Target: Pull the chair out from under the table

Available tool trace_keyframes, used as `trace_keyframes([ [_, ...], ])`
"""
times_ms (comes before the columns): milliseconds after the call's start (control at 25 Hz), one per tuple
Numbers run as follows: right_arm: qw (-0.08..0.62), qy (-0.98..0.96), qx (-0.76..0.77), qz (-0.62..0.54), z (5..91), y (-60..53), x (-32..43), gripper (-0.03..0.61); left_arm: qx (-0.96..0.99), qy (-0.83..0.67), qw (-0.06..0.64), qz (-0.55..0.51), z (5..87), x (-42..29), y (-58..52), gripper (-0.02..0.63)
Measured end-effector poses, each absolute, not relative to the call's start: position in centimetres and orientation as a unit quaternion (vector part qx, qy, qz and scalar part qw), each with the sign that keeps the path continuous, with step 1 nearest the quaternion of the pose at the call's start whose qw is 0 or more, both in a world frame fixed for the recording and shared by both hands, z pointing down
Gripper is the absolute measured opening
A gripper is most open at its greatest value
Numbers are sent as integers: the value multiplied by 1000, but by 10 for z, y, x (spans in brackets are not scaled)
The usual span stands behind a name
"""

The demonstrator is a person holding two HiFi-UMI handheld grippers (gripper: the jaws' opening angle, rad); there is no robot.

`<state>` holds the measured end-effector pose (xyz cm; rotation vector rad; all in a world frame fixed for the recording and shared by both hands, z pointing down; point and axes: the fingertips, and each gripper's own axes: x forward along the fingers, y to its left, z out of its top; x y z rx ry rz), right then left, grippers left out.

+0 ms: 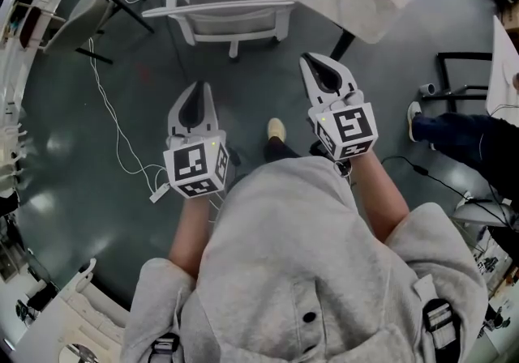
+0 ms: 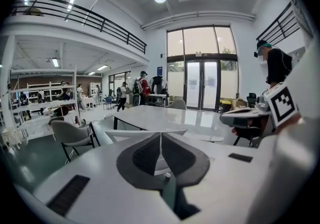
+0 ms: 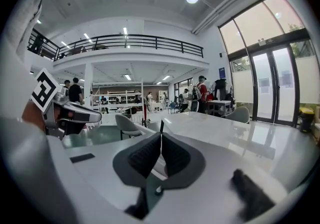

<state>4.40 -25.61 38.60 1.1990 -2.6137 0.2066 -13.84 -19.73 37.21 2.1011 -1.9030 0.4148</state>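
Left gripper (image 1: 200, 87) and right gripper (image 1: 311, 59), both closed and empty, point toward the chair (image 1: 227, 19).

Left tool (image 1: 195, 100): jaws together, empty, held forward on a bare forearm. Right tool (image 1: 327, 74): jaws together, empty, held forward slightly ahead of the left one.

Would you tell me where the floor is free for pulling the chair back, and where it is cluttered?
Free: the floor between the white chair and the left gripper and right gripper, and the patch left of the white cable. Crowded: right, by a seated person's legs; upper left, by a second chair.
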Motion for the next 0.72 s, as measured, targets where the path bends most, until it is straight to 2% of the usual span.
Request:
trace_keyframes([
  [720,127,-910,390,61,387,-303,36,26,707,-682,130,139,372,-145,-230,21],
])
